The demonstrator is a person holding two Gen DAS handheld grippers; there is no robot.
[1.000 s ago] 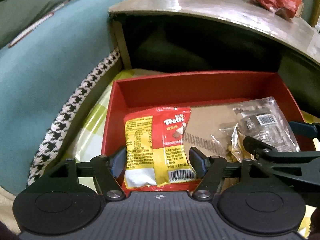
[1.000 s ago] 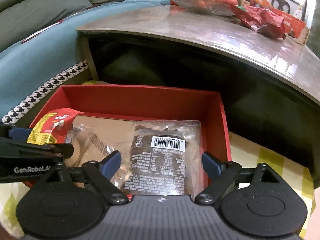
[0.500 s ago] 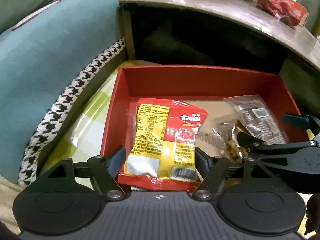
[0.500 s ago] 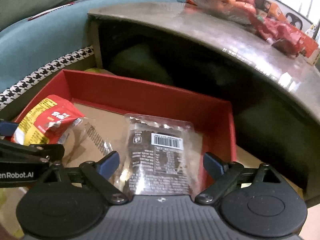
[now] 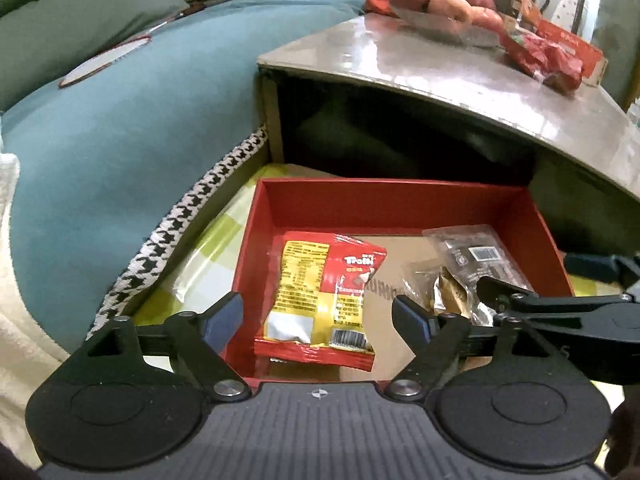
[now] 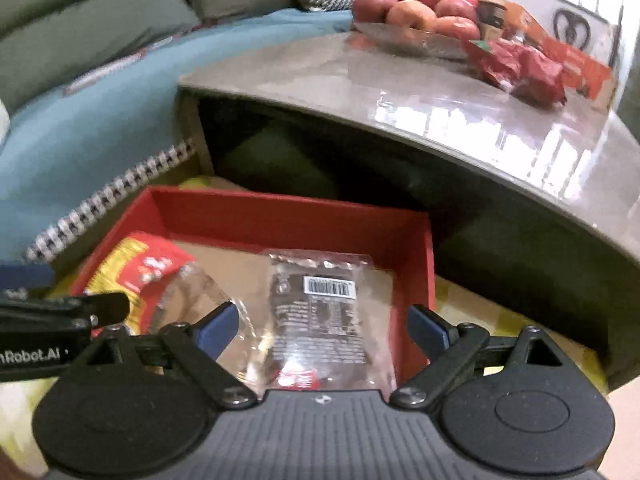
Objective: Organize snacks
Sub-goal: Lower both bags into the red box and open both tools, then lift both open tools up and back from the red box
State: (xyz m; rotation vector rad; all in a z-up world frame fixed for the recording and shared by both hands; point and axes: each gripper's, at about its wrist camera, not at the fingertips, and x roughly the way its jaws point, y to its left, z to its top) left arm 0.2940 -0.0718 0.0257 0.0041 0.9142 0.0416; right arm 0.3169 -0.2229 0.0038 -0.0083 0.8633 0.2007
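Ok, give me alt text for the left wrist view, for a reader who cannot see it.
The open left gripper hangs above a red box holding a yellow-and-red snack packet and clear snack packets, nothing between its jaws, which have just been opening. The right gripper enters from the right; behind, a glossy table carries a bowl of apples.

Red-yellow snack packet (image 5: 320,296): "Trolli", white lettering.
Left gripper (image 6: 32,354) side: "nRobot.AI", start cut off.
Box floor (image 5: 384,288): print, probably letters, unreadable.
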